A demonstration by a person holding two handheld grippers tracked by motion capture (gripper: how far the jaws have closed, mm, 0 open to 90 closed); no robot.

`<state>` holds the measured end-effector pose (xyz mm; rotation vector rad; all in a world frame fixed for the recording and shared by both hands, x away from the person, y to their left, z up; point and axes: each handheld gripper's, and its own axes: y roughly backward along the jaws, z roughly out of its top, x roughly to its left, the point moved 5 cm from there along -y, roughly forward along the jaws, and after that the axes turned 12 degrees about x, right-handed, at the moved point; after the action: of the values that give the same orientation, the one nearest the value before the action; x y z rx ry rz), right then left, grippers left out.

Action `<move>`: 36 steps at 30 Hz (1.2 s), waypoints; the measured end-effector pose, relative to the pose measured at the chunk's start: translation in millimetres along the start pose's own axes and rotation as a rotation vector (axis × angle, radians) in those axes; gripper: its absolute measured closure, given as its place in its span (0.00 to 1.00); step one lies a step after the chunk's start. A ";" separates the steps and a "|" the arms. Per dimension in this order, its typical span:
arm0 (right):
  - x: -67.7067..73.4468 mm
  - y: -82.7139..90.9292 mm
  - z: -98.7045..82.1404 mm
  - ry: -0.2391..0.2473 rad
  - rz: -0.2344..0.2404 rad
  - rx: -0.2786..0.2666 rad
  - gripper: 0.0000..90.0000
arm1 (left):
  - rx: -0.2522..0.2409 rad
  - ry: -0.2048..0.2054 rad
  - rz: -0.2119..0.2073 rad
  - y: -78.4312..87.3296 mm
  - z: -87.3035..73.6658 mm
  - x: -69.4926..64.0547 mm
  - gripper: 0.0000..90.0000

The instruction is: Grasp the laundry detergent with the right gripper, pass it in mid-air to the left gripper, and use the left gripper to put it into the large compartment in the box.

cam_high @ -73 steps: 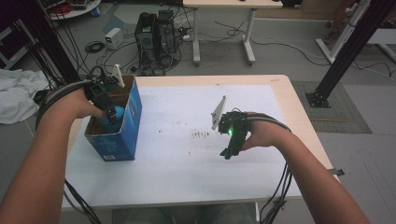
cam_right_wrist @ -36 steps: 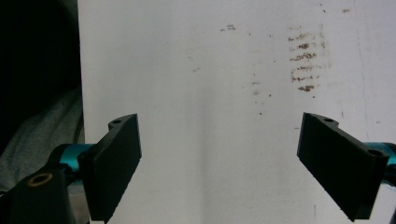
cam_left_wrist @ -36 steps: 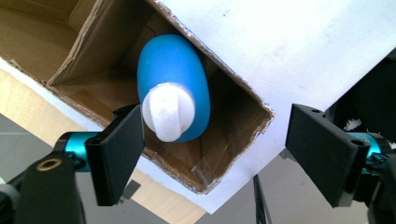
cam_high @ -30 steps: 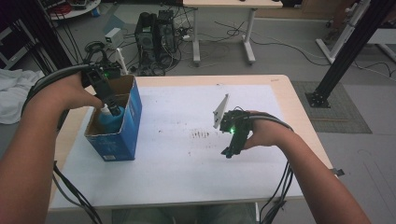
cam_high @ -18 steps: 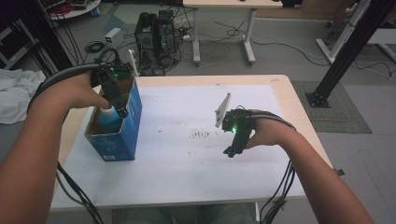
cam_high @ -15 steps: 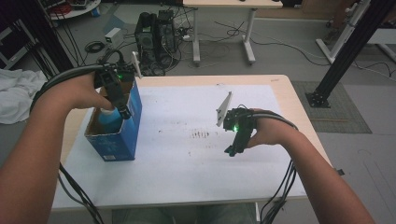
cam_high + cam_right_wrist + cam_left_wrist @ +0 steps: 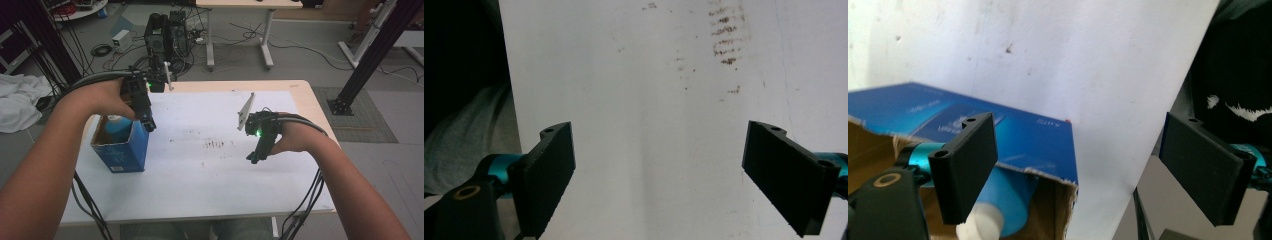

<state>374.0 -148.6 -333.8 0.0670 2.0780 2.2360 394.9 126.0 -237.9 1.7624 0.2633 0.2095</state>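
Above the box (image 7: 120,145) rim, left gripper (image 7: 148,122) seemingly clear.

Blue bottle (image 7: 118,123) mostly sunk inside blue box (image 7: 120,150), label unreadable; in left gripper view, cap (image 7: 979,226) cut by bottom edge and partly behind near jaw. Box print (image 7: 955,120) blurred, illegible. Brown smudges (image 7: 216,144) on white table (image 7: 210,185) too small to identify. Forearms cropped at bottom edge of high view.

A blue bottle (image 7: 118,124) with a white cap (image 7: 979,227) stood inside the open blue cardboard box (image 7: 120,150), its cap end pointing up.
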 end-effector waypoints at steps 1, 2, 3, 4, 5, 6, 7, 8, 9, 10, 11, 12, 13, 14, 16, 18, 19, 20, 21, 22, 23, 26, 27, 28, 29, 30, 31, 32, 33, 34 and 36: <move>0.0 -0.1 -0.6 -0.001 0.002 0.003 0.14 | 0.007 -0.015 0.003 -0.7 2.8 -1.4 0.17; 0.0 0.5 -1.3 -0.002 0.005 0.014 0.14 | 0.010 -0.023 0.000 -1.4 4.9 -2.7 0.17; -0.1 0.3 -1.4 0.000 0.005 0.011 0.14 | 0.013 -0.037 0.006 -2.8 7.6 -3.9 0.17; -0.9 0.8 -1.6 0.002 -0.002 0.016 0.14 | 0.017 -0.051 0.004 -4.5 9.9 -5.7 0.17; -1.3 0.8 -1.6 0.002 -0.001 0.018 0.14 | 0.019 -0.061 -0.004 -6.6 12.0 -7.4 0.17; -2.2 1.8 -1.8 0.006 -0.005 0.026 0.14 | 0.021 -0.070 -0.003 -8.0 13.9 -8.6 0.17; -2.6 2.3 -1.7 0.004 -0.004 0.027 0.14 | 0.022 -0.075 -0.002 -9.8 15.9 -9.2 0.17; -3.5 3.5 -1.3 0.007 -0.003 0.027 0.14 | 0.022 -0.077 -0.002 -10.7 16.9 -9.5 0.17; -4.1 4.2 -0.9 0.006 -0.005 0.026 0.14 | 0.025 -0.078 -0.004 -11.9 18.1 -9.9 0.17; -5.0 5.0 -0.3 0.011 -0.006 0.027 0.14 | 0.025 -0.081 -0.002 -12.5 19.0 -9.8 0.17; -6.0 5.2 0.4 0.015 -0.005 0.023 0.14 | 0.022 -0.082 -0.003 -13.0 19.9 -9.8 0.17; -6.6 5.6 0.8 0.015 -0.001 0.025 0.14 | 0.022 -0.077 -0.010 -13.5 20.4 -9.9 0.17; -7.1 5.5 1.0 0.011 0.005 0.027 0.14 | 0.024 -0.075 -0.004 -13.6 20.9 -9.1 0.17; -8.4 4.9 1.4 0.016 -0.002 0.023 0.14 | 0.025 -0.073 -0.008 -14.2 21.2 -9.1 0.17; -10.0 4.6 1.6 0.022 0.000 0.023 0.14 | 0.034 -0.074 -0.005 -15.1 22.2 -8.6 0.17; -10.1 3.6 1.3 0.017 0.006 0.027 0.14 | 0.032 -0.074 -0.004 -15.0 22.8 -8.7 0.17; -10.4 3.6 0.9 0.015 0.010 0.028 0.14 | 0.028 -0.074 -0.007 -14.8 23.3 -9.1 0.17; -11.1 3.7 0.5 0.018 0.003 0.029 0.14 | 0.026 -0.076 -0.010 -14.7 23.8 -9.0 0.17; -11.3 3.9 0.2 0.018 0.006 0.029 0.14 | 0.026 -0.078 -0.010 -14.6 24.2 -8.7 0.17; -11.1 3.6 -0.2 0.015 0.012 0.026 0.14 | 0.029 -0.078 -0.006 -14.6 24.7 -7.8 0.17; -11.9 4.0 -0.6 0.010 0.004 0.028 0.14 | 0.032 -0.079 -0.011 -15.3 25.0 -7.5 0.17; -10.8 3.8 -0.3 0.016 0.007 0.027 0.14 | 0.040 -0.080 -0.017 -16.5 25.5 -6.1 0.17; -11.2 3.7 0.0 0.022 0.001 0.026 0.14 | 0.038 -0.082 -0.016 -17.5 25.6 -5.3 0.17; -10.7 3.5 0.4 0.021 0.006 0.031 0.14 | 0.039 -0.080 -0.017 -17.9 25.5 -5.1 0.17; -10.7 3.5 0.9 0.018 0.008 0.030 0.14 | 0.037 -0.080 -0.023 -18.4 25.3 -4.9 0.17; -9.8 3.0 1.6 0.010 0.014 0.030 0.14 | 0.038 -0.080 -0.025 -18.9 25.0 -4.7 0.17; -11.1 3.0 1.6 0.022 0.011 0.033 0.14 | 0.038 -0.079 -0.022 -19.2 24.7 -4.6 0.17; -14.5 3.1 0.9 0.060 -0.004 0.044 0.14 | 0.038 -0.079 -0.021 -19.7 24.2 -4.4 0.17; -14.1 3.0 1.8 0.047 -0.001 0.034 0.14 | 0.035 -0.076 -0.020 -20.2 23.9 -4.0 0.17; -12.4 2.6 2.9 0.020 0.007 0.028 0.14 | 0.038 -0.076 -0.023 -20.5 23.5 -4.3 0.17; -15.8 2.6 2.5 0.054 -0.001 0.043 0.14 | 0.034 -0.075 -0.019 -21.0 22.6 -3.5 0.17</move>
<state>389.9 -147.8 -330.6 0.0080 2.1526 2.2168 396.6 107.9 -263.1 1.7971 0.2303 0.1250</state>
